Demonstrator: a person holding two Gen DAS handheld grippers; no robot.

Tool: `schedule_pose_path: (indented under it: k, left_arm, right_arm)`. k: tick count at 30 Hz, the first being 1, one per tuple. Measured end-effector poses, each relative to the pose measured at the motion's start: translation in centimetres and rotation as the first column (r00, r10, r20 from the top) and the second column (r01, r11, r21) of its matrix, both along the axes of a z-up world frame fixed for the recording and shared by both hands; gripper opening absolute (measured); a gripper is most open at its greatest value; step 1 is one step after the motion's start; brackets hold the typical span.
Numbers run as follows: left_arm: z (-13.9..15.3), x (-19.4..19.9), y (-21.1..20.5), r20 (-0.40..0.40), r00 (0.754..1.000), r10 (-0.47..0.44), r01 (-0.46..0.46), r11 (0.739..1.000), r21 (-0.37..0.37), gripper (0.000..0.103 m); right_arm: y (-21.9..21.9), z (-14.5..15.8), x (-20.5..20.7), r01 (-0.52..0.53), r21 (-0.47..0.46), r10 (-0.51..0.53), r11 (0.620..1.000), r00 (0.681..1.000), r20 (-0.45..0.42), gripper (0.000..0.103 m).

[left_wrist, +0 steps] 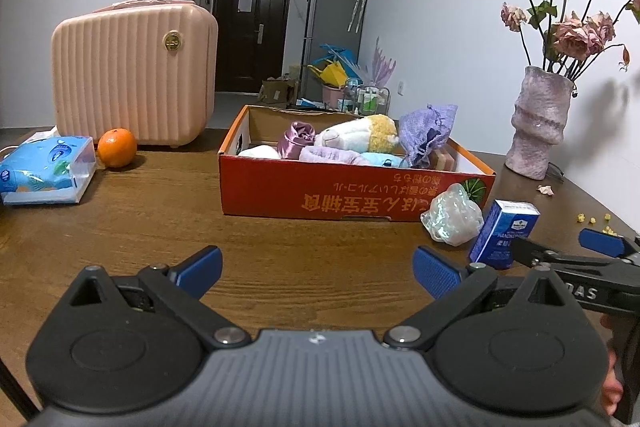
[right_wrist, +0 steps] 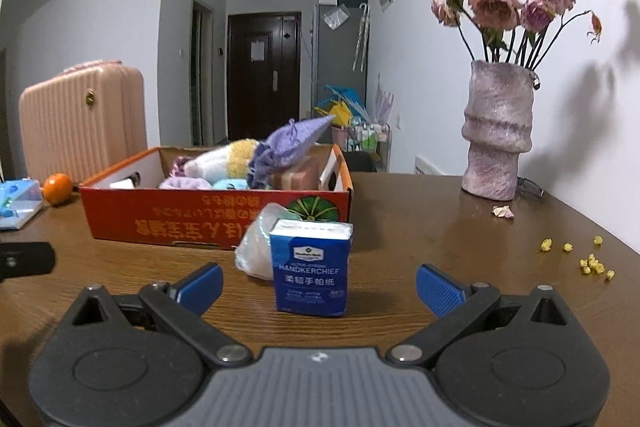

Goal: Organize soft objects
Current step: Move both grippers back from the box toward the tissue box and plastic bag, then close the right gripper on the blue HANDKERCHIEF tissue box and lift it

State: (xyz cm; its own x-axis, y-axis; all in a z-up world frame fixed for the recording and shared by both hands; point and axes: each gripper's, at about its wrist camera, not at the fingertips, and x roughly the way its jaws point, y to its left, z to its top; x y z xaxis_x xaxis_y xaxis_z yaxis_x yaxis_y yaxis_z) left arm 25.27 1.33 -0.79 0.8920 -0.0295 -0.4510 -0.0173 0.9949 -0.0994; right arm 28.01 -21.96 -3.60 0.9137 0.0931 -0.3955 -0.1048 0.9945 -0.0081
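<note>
A red cardboard box (left_wrist: 312, 191) on the wooden table holds soft things: a white and yellow plush toy (left_wrist: 360, 135), a purple knitted pouch (left_wrist: 426, 133) and folded cloths. The box (right_wrist: 180, 215) shows in the right wrist view too. In front of its right corner lie a clear crinkly bag (left_wrist: 452, 213) and an upright blue handkerchief pack (right_wrist: 310, 267), also seen in the left wrist view (left_wrist: 502, 233). My right gripper (right_wrist: 318, 285) is open, its fingers either side of the pack and just short of it. My left gripper (left_wrist: 318, 273) is open and empty over bare table.
A pink ribbed case (left_wrist: 132, 75), an orange (left_wrist: 117, 147) and a blue tissue pack (left_wrist: 44, 169) stand at the left. A pink vase with dried roses (right_wrist: 498, 131) stands at the right, with a fallen petal (right_wrist: 503, 211) and yellow bits (right_wrist: 592, 263) nearby.
</note>
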Motion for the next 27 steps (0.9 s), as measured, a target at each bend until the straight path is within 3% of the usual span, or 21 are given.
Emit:
schedule_pose_path:
  k: [9,18,23,25,27]
  left_arm:
    - [-0.4,1.5,0.2,-0.010,1.000,0.010,-0.010,1.000,0.008,0.103]
    - [-0.7,2.3,0.2,-0.016,1.000,0.013,-0.013,1.000,0.015,0.103]
    - [-0.7,2.3,0.2,-0.017,1.000,0.012,-0.011,1.000,0.016,0.103]
    - [-0.7,2.3,0.2,-0.017,1.000,0.012,-0.011,1.000,0.015,0.103]
    - [-0.7,2.3,0.2,-0.018,1.000,0.012,-0.012,1.000,0.016,0.103]
  right_arm:
    - [0.8,-1.0,3.7,0.016,-0.040,-0.018,0.999,0.999,-0.048,0.101]
    - [2.0,-1.8,6.2,0.012,-0.089,-0.020,0.996,0.996,-0.088,0.090]
    - [1.9,-2.0,7.4,0.014,-0.071,-0.022,0.997,0.993,-0.117,0.075]
    - [1.9,-2.1,7.8,0.010,-0.067,-0.019,0.998,0.991,-0.131,0.059]
    - [1.9,-2.2,8.0,0.005,-0.068,-0.015,0.998,0.990,-0.144,0.053]
